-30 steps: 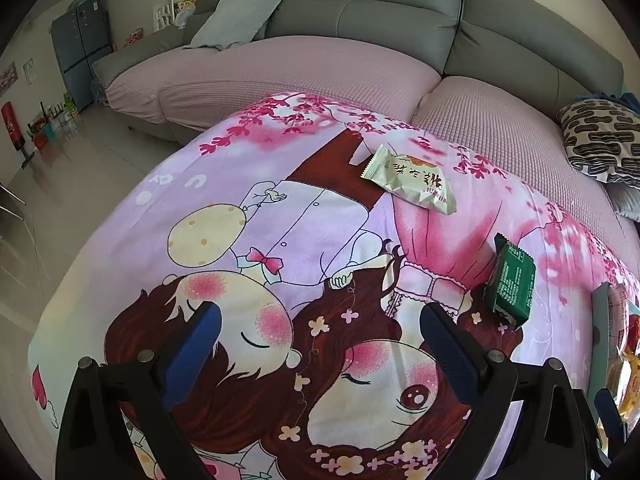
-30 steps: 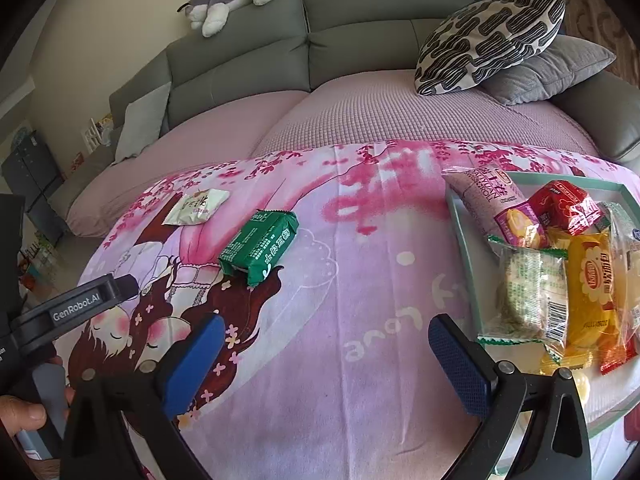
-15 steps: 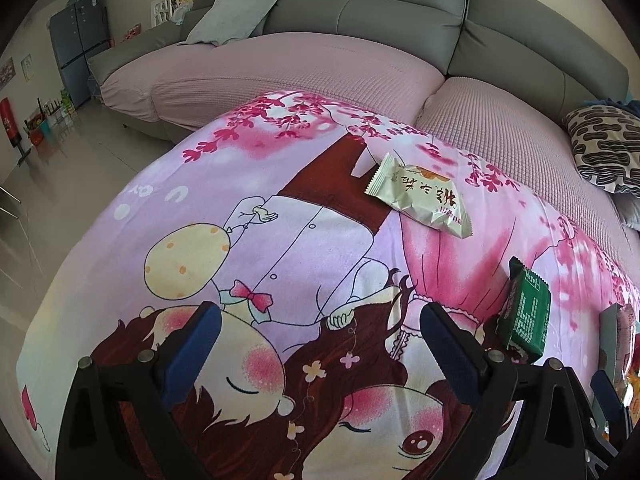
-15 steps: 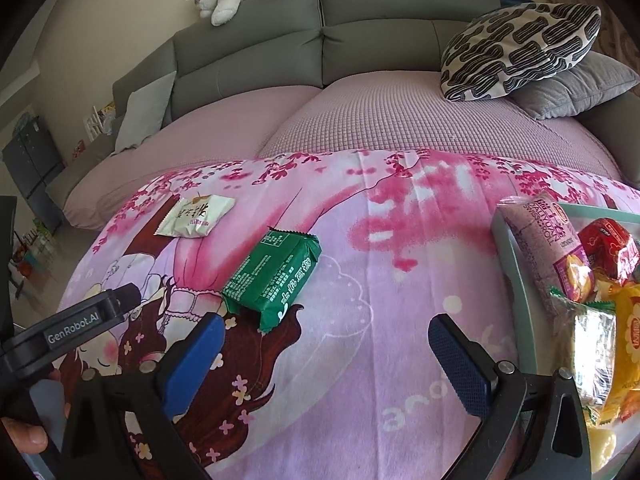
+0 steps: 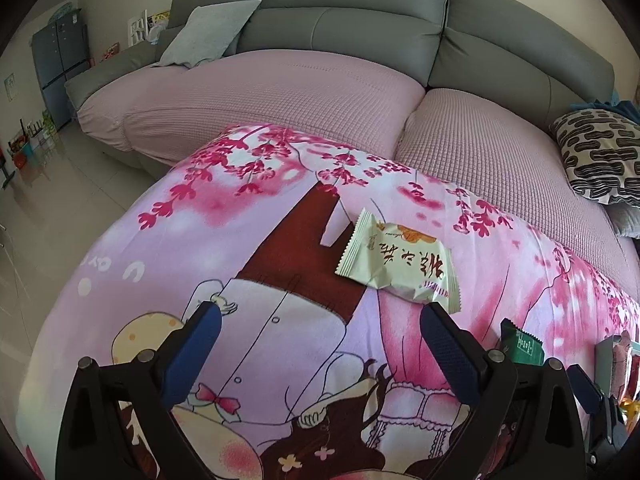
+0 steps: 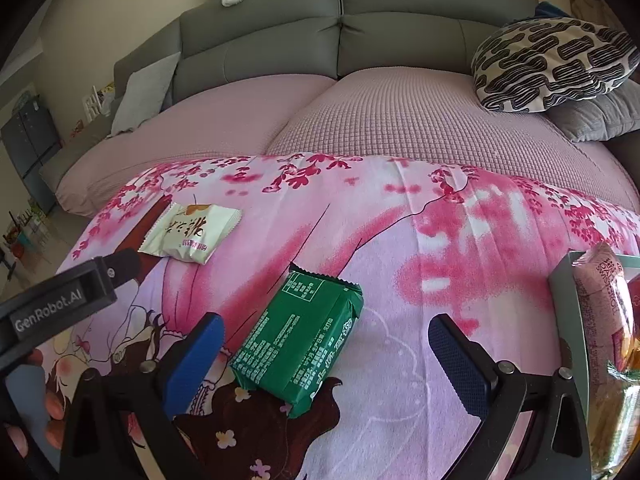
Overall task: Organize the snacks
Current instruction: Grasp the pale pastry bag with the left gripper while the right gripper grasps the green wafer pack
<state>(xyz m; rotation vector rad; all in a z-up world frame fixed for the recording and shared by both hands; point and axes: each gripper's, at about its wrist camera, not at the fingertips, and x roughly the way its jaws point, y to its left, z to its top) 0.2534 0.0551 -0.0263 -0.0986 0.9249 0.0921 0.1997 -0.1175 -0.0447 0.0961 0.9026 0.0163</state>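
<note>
At the right edge of the right wrist view, the tray [image 6: 568, 300] and its snack bags are cut off — only a pink bag [image 6: 600, 300] shows well. In the left wrist view, the green packet [image 5: 522, 346] hides behind a gripper finger [image 5: 452, 356].

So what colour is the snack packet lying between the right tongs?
Green snack packet with white print, clearest in the right wrist view.

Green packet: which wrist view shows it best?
The right wrist view. The green packet lies whole on the pink cloth, between the open right gripper fingers, print readable. The left wrist view shows only a sliver at the right, behind a finger of the left gripper.
</note>
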